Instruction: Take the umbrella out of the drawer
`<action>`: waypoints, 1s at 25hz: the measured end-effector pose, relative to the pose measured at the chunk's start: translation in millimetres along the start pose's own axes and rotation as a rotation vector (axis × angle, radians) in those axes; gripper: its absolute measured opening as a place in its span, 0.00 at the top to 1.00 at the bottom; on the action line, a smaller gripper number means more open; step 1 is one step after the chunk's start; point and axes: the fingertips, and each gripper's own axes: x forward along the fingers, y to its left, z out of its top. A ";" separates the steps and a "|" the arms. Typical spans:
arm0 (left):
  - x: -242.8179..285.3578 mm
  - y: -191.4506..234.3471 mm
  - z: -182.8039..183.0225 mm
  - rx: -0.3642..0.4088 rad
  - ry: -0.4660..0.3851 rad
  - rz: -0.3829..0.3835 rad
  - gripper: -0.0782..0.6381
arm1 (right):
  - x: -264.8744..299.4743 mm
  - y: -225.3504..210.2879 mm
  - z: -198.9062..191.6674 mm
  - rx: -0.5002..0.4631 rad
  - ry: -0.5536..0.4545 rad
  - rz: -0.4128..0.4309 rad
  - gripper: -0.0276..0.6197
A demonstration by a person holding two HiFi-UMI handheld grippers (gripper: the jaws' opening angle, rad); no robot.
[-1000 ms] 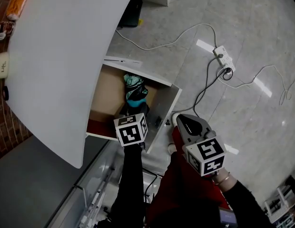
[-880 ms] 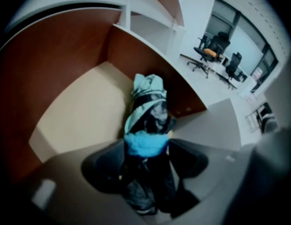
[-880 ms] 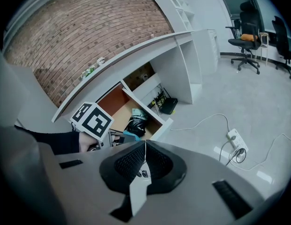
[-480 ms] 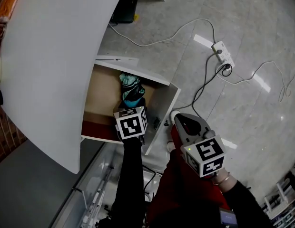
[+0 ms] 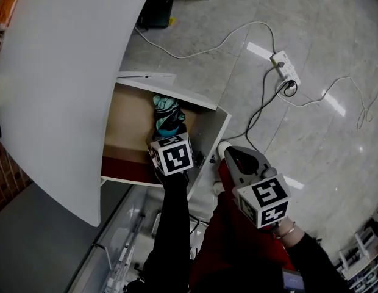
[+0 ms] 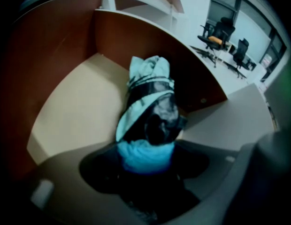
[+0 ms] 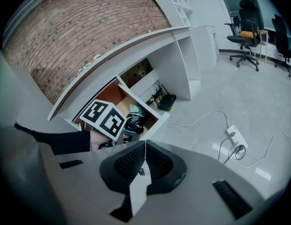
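A folded umbrella (image 5: 166, 112), pale teal and black with a bright blue band, lies in the open wooden drawer (image 5: 208, 140) under the white desk. My left gripper (image 5: 169, 137) reaches down into the drawer at the umbrella's near end. In the left gripper view the umbrella (image 6: 148, 102) runs straight away from the left gripper (image 6: 146, 172), whose jaws are shut on its blue and black end. My right gripper (image 5: 235, 157) hangs outside the drawer's front, above the floor. Seen from its own camera, the right gripper (image 7: 144, 146) has its jaws pressed together with nothing between them.
The curved white desk top (image 5: 61, 72) overhangs the drawer's left side. A power strip (image 5: 285, 71) and loose cables (image 5: 262, 102) lie on the grey tiled floor, with a black box (image 5: 153, 11) further off. Office chairs (image 7: 246, 29) stand far away.
My left gripper has pushed a little deeper into the drawer, up to the umbrella's near end. The right gripper has stayed about where it was.
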 end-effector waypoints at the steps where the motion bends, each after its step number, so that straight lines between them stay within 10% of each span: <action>1: -0.4 0.3 0.8 0.001 0.003 0.012 0.47 | -0.5 0.0 -0.9 0.000 0.002 -0.001 0.95; 25: -51.1 -2.0 -2.8 0.012 -0.089 -0.059 0.54 | -30.5 15.6 -3.9 -0.043 -0.026 -0.021 0.95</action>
